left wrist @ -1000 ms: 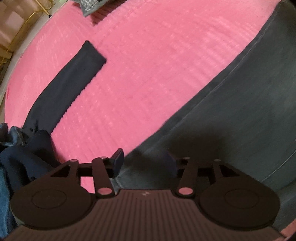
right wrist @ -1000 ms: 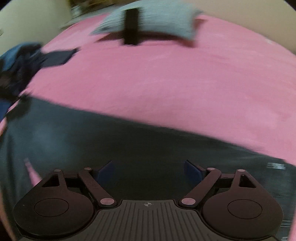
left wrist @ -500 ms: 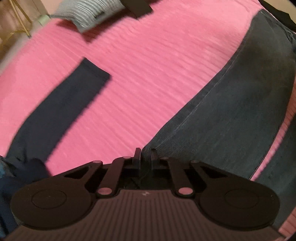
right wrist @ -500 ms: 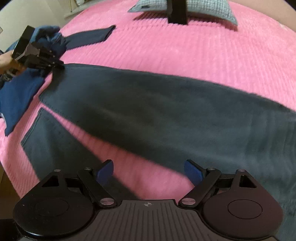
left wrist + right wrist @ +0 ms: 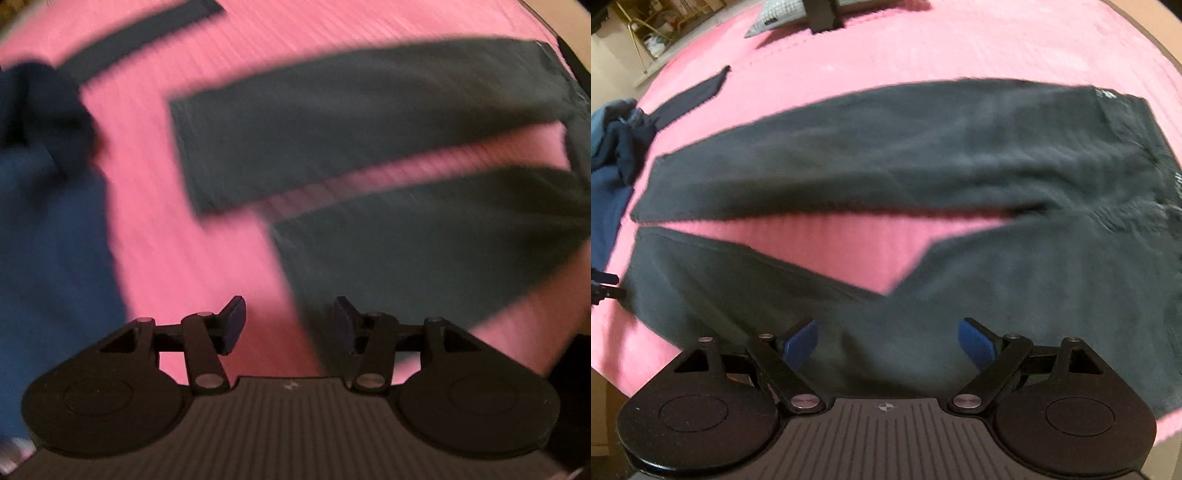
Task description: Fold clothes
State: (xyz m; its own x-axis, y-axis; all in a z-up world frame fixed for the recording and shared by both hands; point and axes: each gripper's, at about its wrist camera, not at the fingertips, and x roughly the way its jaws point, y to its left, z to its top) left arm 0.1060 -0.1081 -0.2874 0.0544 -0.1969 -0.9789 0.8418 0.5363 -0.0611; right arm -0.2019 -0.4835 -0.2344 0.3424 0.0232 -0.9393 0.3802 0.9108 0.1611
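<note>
Dark grey trousers (image 5: pixel 886 158) lie flat on the pink bed cover (image 5: pixel 923 48), legs spread apart in a V and the waist at the right. My left gripper (image 5: pixel 289 314) hovers over the cuff corner of the near leg (image 5: pixel 424 251). Its jaws are opening, and the pads press on nothing. This view is blurred by motion. My right gripper (image 5: pixel 888 332) stands open above the middle of the near leg (image 5: pixel 775 295), with nothing between its blue pads (image 5: pixel 801 341). The far leg (image 5: pixel 351 122) lies straight, its cuff to the left.
A heap of blue clothes (image 5: pixel 48 240) lies left of the cuffs, with a dark sleeve (image 5: pixel 694 96) stretched out behind it. A grey pillow (image 5: pixel 775 18) with a black object (image 5: pixel 822 14) on it lies at the far side. The bed's edge (image 5: pixel 613 373) runs at the near left.
My left gripper, shut at the far leg's hem half a second ago, has opened and swung over to the near leg's cuff. My right gripper has pulled back, bringing both legs into view.
</note>
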